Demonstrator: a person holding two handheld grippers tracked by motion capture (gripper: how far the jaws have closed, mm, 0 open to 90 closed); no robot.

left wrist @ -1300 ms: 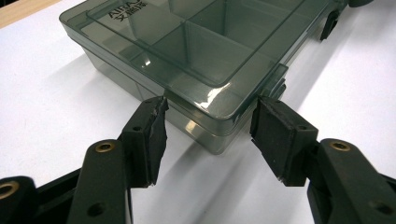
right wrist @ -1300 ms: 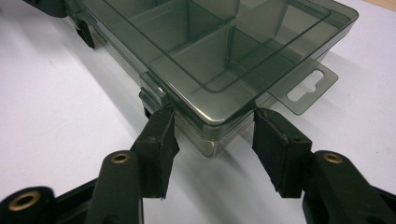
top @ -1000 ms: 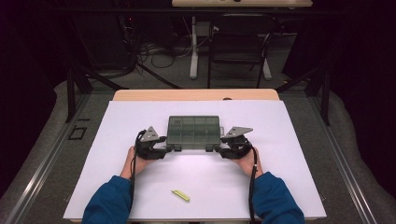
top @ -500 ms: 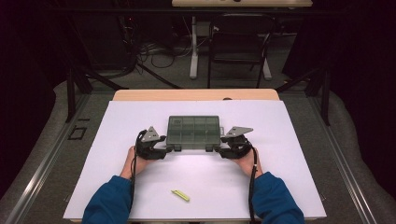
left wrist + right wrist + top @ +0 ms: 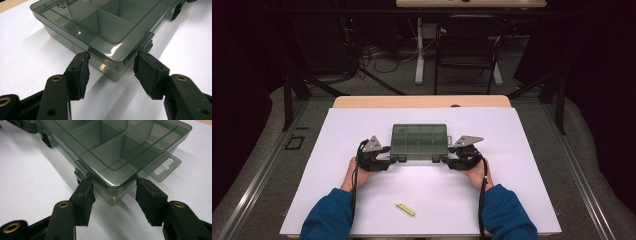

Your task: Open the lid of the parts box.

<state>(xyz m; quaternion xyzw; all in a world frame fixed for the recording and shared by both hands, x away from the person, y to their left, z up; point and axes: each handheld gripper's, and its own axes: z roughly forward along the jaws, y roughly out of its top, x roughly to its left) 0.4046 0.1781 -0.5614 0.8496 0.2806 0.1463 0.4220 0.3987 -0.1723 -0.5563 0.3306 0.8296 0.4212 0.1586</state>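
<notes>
Left hand [image 5: 353, 171], blue sleeve, comes in from the near edge of the table [image 5: 532, 200] and carries the left gripper [image 5: 384, 161], which sits at the near left corner of the compartment box [image 5: 419, 142]. In the left gripper view its jaws straddle that corner of the smoky clear plastic box [image 5: 105, 27]: about half open, one pad at the end wall, the other at the front wall beside a latch [image 5: 146, 43]. They have just closed in slightly, with the corner between them; whether the pads press on the plastic I cannot tell. The box lies flat, lid shut, near the middle of the white table, slightly toward the far edge, dividers visible through the lid. A small yellow-green stick [image 5: 405, 209] lies alone near the near edge, well apart from the box. Right gripper [image 5: 456, 160], in the right hand [image 5: 477, 172], sits at the near right corner. In the right gripper view its jaws straddle the box's [image 5: 117, 147] corner at about half width, one pad below the front latch [image 5: 82, 170], the other at the end wall near the hang tab [image 5: 163, 166]; contact cannot be told.
</notes>
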